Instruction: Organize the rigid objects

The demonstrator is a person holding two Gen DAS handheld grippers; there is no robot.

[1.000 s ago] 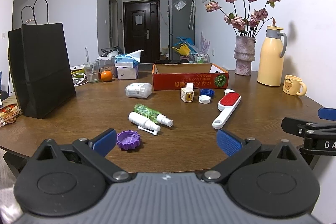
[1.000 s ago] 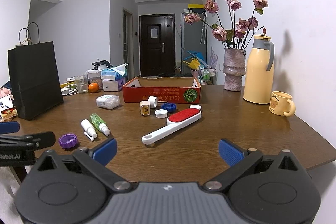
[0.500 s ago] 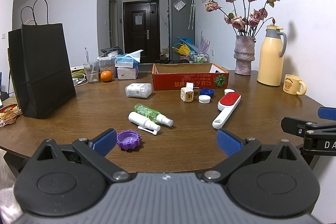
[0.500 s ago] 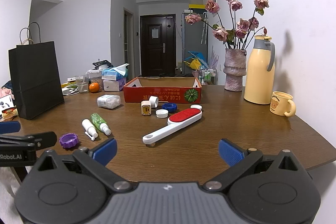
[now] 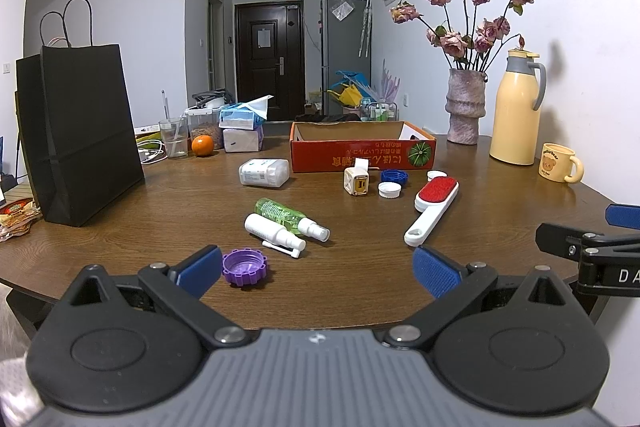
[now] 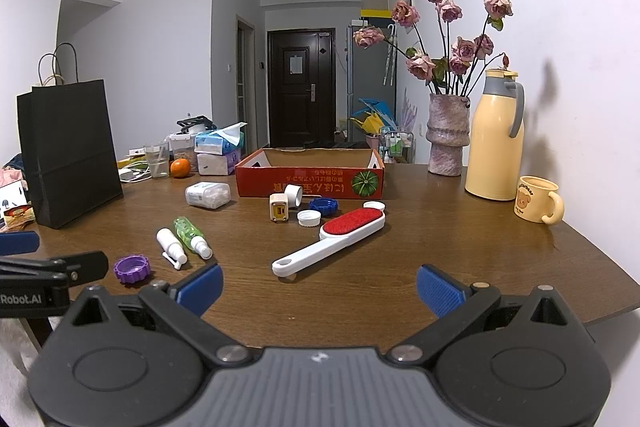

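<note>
A red cardboard box [image 5: 362,151] [image 6: 310,179] stands open at the table's far middle. In front of it lie a white-and-red lint brush [image 5: 432,209] [image 6: 332,241], a green spray bottle [image 5: 290,217] [image 6: 191,235], a white spray bottle [image 5: 274,235] [image 6: 171,247], a purple cap [image 5: 245,267] [image 6: 133,268], a blue cap [image 5: 394,177] [image 6: 323,205], white caps [image 5: 389,190] [image 6: 309,217], a small cream cube [image 5: 357,182] [image 6: 279,211] and a white packet [image 5: 264,172] [image 6: 208,194]. My left gripper [image 5: 318,271] is open and empty above the near edge. My right gripper [image 6: 318,289] is open and empty, near the brush handle.
A black paper bag [image 5: 80,131] stands at the left. A vase of roses [image 5: 466,107], a yellow thermos [image 5: 518,107] and a yellow mug [image 5: 560,163] stand at the right. Tissue boxes [image 5: 242,131], a glass [image 5: 174,139] and an orange [image 5: 202,145] sit at the back left.
The right gripper has edged slightly forward toward the table. The left gripper and the objects have not moved.
</note>
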